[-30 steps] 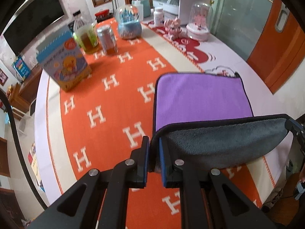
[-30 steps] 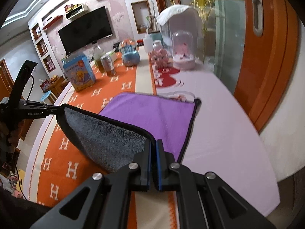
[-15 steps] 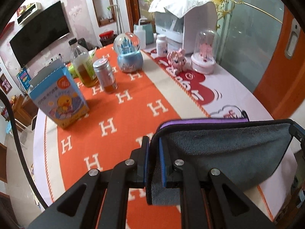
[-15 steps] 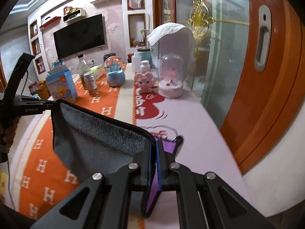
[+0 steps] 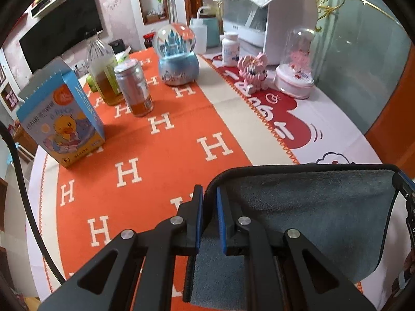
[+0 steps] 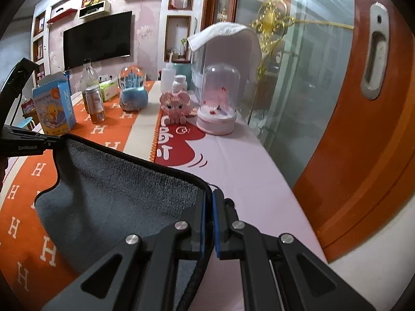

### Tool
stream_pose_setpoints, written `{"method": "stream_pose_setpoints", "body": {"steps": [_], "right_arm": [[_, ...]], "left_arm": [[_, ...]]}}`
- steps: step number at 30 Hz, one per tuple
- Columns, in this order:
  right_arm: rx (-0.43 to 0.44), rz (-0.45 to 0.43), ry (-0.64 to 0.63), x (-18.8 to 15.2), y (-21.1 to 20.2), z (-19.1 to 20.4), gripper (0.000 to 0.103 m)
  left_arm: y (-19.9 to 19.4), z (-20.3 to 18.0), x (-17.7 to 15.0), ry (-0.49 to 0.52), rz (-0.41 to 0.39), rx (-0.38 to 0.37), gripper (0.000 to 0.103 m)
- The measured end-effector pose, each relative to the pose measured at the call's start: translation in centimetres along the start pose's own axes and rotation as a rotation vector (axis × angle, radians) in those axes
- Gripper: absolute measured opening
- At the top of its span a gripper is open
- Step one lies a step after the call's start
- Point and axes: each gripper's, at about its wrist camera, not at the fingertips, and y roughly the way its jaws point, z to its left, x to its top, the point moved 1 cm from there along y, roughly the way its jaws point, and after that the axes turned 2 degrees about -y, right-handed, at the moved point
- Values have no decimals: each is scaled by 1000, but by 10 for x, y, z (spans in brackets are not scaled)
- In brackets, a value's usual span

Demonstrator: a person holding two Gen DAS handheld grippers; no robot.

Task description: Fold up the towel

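Observation:
The towel (image 5: 319,212) has a grey fuzzy side, a purple side and a black hem. It hangs stretched between my two grippers, grey side toward both cameras; the purple side is hidden. My left gripper (image 5: 207,194) is shut on its left top corner. My right gripper (image 6: 208,197) is shut on the other top corner, and the towel (image 6: 116,202) spreads left from it to the left gripper (image 6: 49,142). The right gripper's tip shows at the right edge of the left wrist view (image 5: 404,189).
The table wears an orange cloth with white H marks (image 5: 160,155) and a pink-white cloth (image 6: 246,171). At the back stand a blue duck box (image 5: 62,119), a bottle (image 5: 102,75), a can (image 5: 135,88), a snow globe (image 5: 177,57), a pink toy (image 5: 253,71), a glass dome (image 5: 297,64) and a white appliance (image 5: 269,18).
Both grippers have lifted the near towel edge up and forward over the rest of the towel. The purple side that lay open on the table is now hidden behind the raised grey side.

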Motion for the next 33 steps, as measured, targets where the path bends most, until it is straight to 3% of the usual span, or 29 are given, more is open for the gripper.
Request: {"method": "stream_pose_setpoints", "body": {"steps": [3,7,14,15,17,19,24,28,31,33], "right_arm": [[3,24,3,-2,12,-2,6],[-4,37,5,-2,23,-4,9],[-3,62,35,-2,34,-5,33],[-1,64,39,-2,34,-5,37],[7,70,50,-2,35,-4,42],[19,80,65,-2,35,-3,47],[57,98,95,-1,32,4,62],[126,121,106,-2,28,14,64],[180,129,110,-3,20,24,68],[205,134,112,-6,12,32,77]], "left_arm": [[11,0,0,-12,30,-10,11],[20,1,1,-23,57,-4,33],[26,3,-2,-52,107,-29,38],[24,3,-3,-57,112,-32,40],[21,5,-5,-63,120,-31,53],[17,7,-8,-74,132,-29,55],[7,20,-24,-141,191,-30,63],[-7,32,-40,-189,206,-16,76],[-18,43,-57,-221,221,-29,78],[-29,51,-70,-233,220,-28,79]]}}
